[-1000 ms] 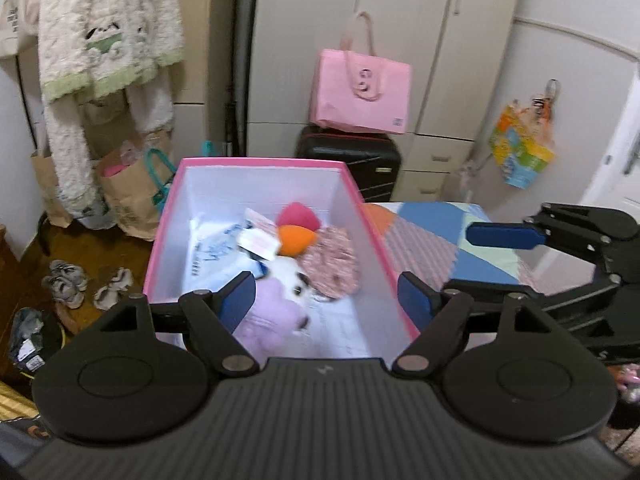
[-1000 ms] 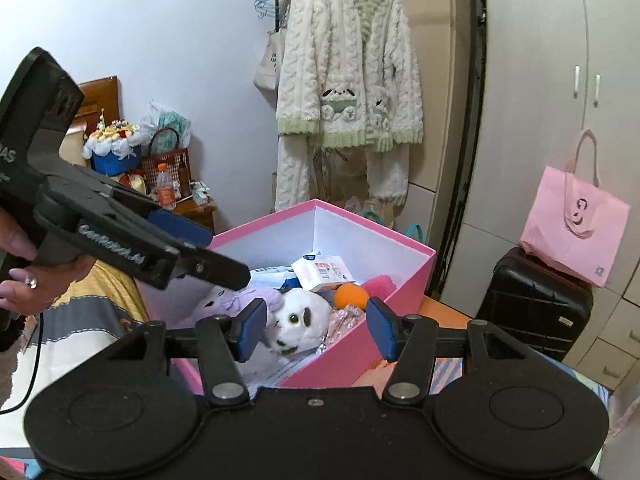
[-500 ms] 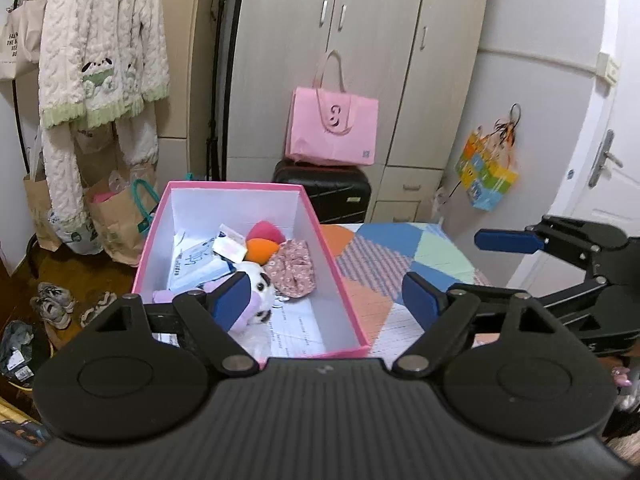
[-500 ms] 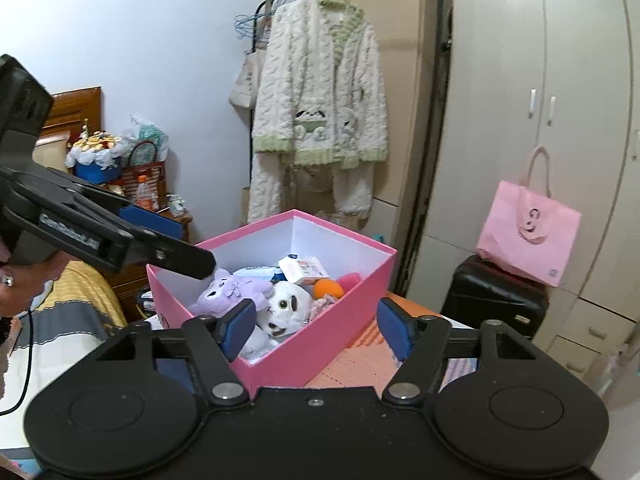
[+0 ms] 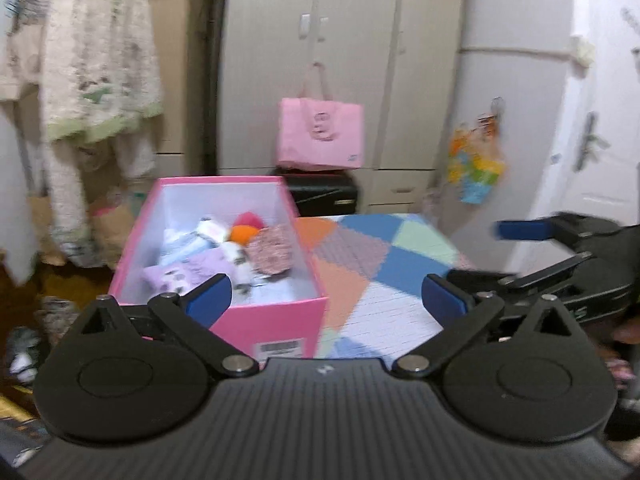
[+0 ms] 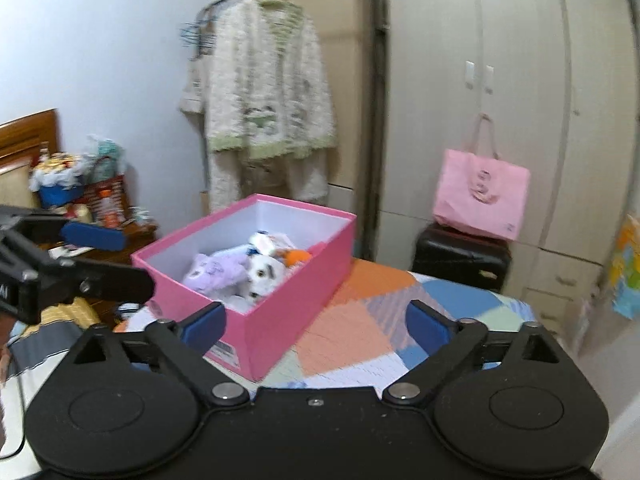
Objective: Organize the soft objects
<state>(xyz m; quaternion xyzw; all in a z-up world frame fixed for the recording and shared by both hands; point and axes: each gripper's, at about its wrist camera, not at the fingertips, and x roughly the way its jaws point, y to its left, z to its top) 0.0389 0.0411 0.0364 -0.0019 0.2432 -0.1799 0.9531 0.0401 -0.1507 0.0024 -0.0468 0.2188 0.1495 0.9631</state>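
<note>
Lying ahead of both sets of jaws, the pink box (image 5: 224, 264) was seen on the patchwork-covered bed (image 5: 384, 264), with the soft toys inside it. From the left gripper (image 5: 326, 296) the box was placed straight ahead and a little to the left of the gap, its near short wall just beyond the left pad; its long axis ran away from the jaws. From the right gripper (image 6: 316, 320) the box (image 6: 280, 280) was set ahead and left, its long axis slanting away to the upper right. By that reading the left gripper was judged the nearer. Both sets of jaws were opening, spread wide, with nothing between them. Within the box the purple plush (image 6: 218, 270) was nearest the jaws, the white plush dog (image 6: 262, 276) beside it, and the orange ball (image 6: 296, 257) farther back.
</note>
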